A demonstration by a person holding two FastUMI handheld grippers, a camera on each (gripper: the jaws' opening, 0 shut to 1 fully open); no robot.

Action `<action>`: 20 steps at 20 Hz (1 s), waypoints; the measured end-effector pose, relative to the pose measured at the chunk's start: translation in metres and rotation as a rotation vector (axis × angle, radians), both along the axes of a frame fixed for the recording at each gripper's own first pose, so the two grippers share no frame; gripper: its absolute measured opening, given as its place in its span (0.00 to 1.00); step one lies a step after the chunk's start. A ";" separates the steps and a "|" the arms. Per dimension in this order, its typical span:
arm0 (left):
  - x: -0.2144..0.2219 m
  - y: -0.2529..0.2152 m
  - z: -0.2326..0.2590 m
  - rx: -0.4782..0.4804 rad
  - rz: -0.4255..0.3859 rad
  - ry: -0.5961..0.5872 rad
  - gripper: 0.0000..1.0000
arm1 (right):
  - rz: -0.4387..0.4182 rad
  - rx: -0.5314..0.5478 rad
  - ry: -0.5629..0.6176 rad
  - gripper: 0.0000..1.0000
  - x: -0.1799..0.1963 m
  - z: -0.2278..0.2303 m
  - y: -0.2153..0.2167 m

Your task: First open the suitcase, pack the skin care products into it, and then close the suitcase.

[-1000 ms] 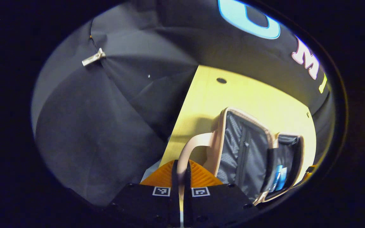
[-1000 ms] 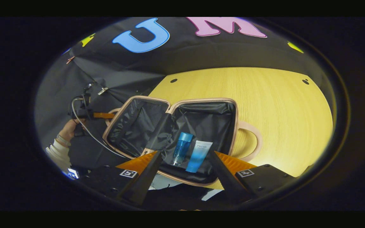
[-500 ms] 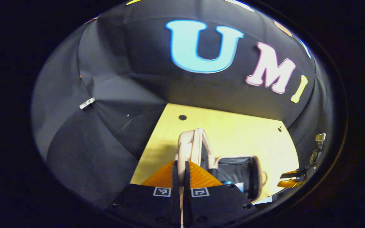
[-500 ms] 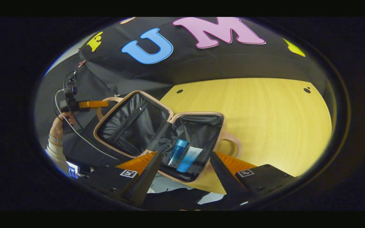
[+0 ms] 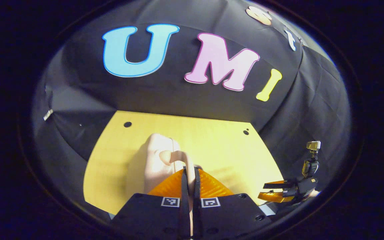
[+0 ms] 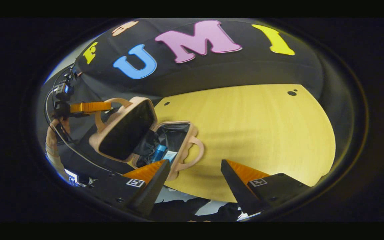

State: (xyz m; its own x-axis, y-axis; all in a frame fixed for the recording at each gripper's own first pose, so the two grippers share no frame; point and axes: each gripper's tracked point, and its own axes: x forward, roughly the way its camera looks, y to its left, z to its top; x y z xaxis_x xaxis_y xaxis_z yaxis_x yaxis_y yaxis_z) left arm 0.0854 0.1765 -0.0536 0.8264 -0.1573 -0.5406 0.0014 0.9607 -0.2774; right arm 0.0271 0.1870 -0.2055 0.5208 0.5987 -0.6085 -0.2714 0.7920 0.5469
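Small beige hard-shell suitcase (image 6: 145,133) with a black fabric lining, standing half open at the near left corner of the pale yellow wooden table (image 6: 252,133). Lid half (image 6: 123,128) raised and tilted over the base half (image 6: 175,140), hinged along the far side, a wedge of gap left between them toward the right gripper's camera. Inside the base, a blue bottle (image 6: 159,153) and a pale blue tube (image 6: 170,155) lying side by side, long axes running roughly from hinge to rim. Lid's looped beige handle (image 5: 178,160) pinched between the clenched fingers of the left gripper (image 5: 189,186), straight ahead of them and rising out of the closed jaws; seen from afar in the right gripper view as well (image 6: 107,107), with a hand behind it. Closing swing, by the look of it, down and to the right onto the base, the second handle (image 6: 192,153) jutting from the base's right rim. Right gripper (image 6: 195,173) spread wide, grasping nothing, hovering just beside the base, well placed to steady it.
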 end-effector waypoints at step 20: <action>0.040 -0.128 -0.195 0.237 -0.187 0.290 0.38 | -0.093 -0.087 0.018 0.97 -0.018 -0.030 -0.066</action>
